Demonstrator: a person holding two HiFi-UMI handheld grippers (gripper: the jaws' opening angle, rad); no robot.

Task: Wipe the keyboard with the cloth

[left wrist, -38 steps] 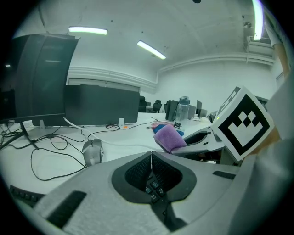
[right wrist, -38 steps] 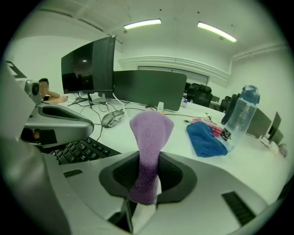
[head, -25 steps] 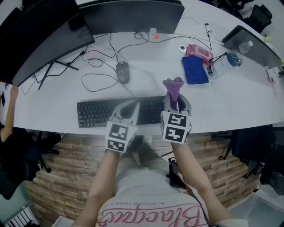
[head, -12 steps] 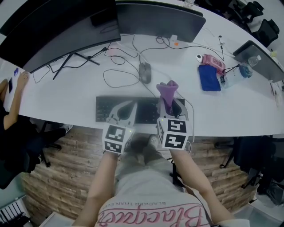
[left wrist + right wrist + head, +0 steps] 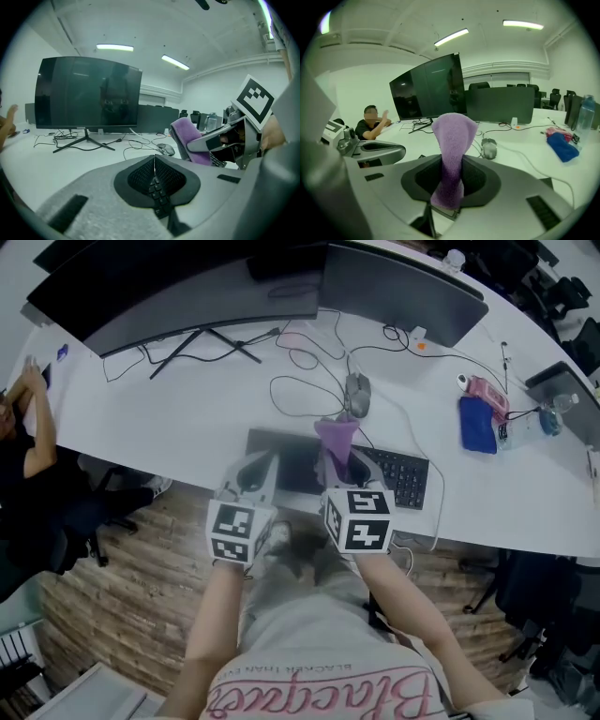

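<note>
The black keyboard (image 5: 401, 476) lies near the front edge of the white desk (image 5: 169, 427). My right gripper (image 5: 339, 461) is over the keyboard's middle, shut on a purple cloth (image 5: 335, 436) that sticks up out of its jaws. In the right gripper view the cloth (image 5: 452, 150) stands upright between the pads of the right gripper (image 5: 450, 190). My left gripper (image 5: 259, 463) hangs over the keyboard's left end, shut with nothing in it. In the left gripper view its pads meet at the left gripper (image 5: 154, 165), with keys showing just beneath.
A grey mouse (image 5: 357, 394) with its cable lies behind the keyboard. Two dark monitors (image 5: 187, 296) stand at the back. A blue cloth (image 5: 477, 424) and a pink item (image 5: 487, 390) lie far right. A seated person (image 5: 21, 423) is at the desk's left end.
Both grippers have moved left along the keyboard, the right one carrying the purple cloth from the right end to the middle. Both stay shut.
</note>
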